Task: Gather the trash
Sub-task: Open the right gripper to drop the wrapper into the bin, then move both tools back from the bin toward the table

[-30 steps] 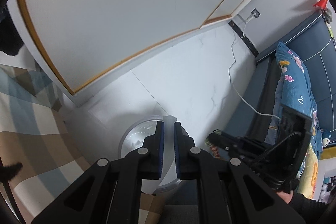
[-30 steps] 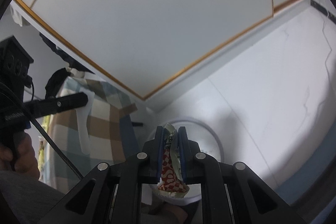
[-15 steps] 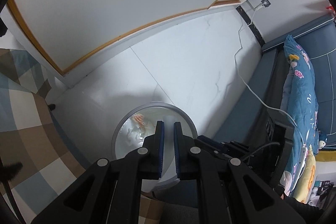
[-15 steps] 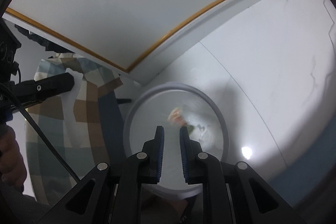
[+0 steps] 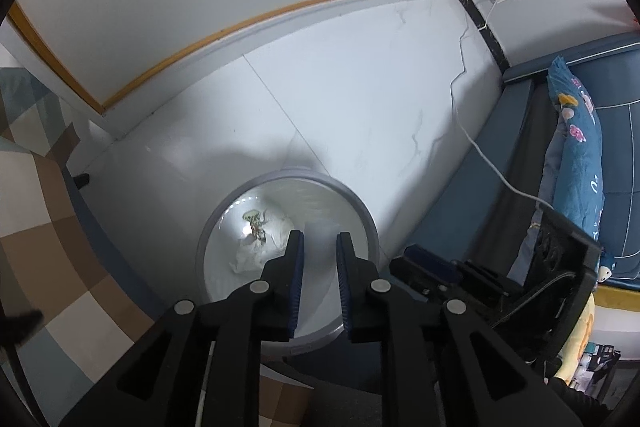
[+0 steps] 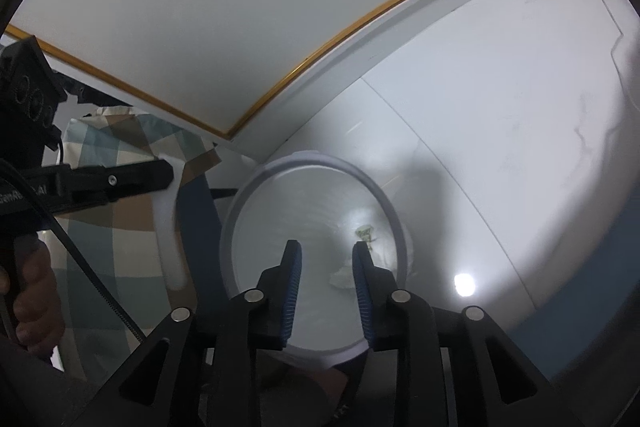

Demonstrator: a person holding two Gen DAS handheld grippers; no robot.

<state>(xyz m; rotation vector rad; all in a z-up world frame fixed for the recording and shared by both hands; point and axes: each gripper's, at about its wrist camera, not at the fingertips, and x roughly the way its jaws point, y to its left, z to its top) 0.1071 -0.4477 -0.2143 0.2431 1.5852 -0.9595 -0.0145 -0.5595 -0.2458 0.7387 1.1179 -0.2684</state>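
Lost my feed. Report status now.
Both grippers, left and right, just opening, empty, over bin. Wrapper and tissue inside. Nothing blocking.

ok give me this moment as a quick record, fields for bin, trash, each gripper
bin: round white bin on pale tiled floor, open top
trash: crumpled wrappers lying at the bottom
left gripper: above the bin, jaws just been opening, nothing between them
right gripper: above the bin, jaws just been opening, empty

Snack wrapper (image 6: 365,231) now down in the bin (image 6: 256,183); right gripper (image 6: 326,247) fingers freshly parted, empty.
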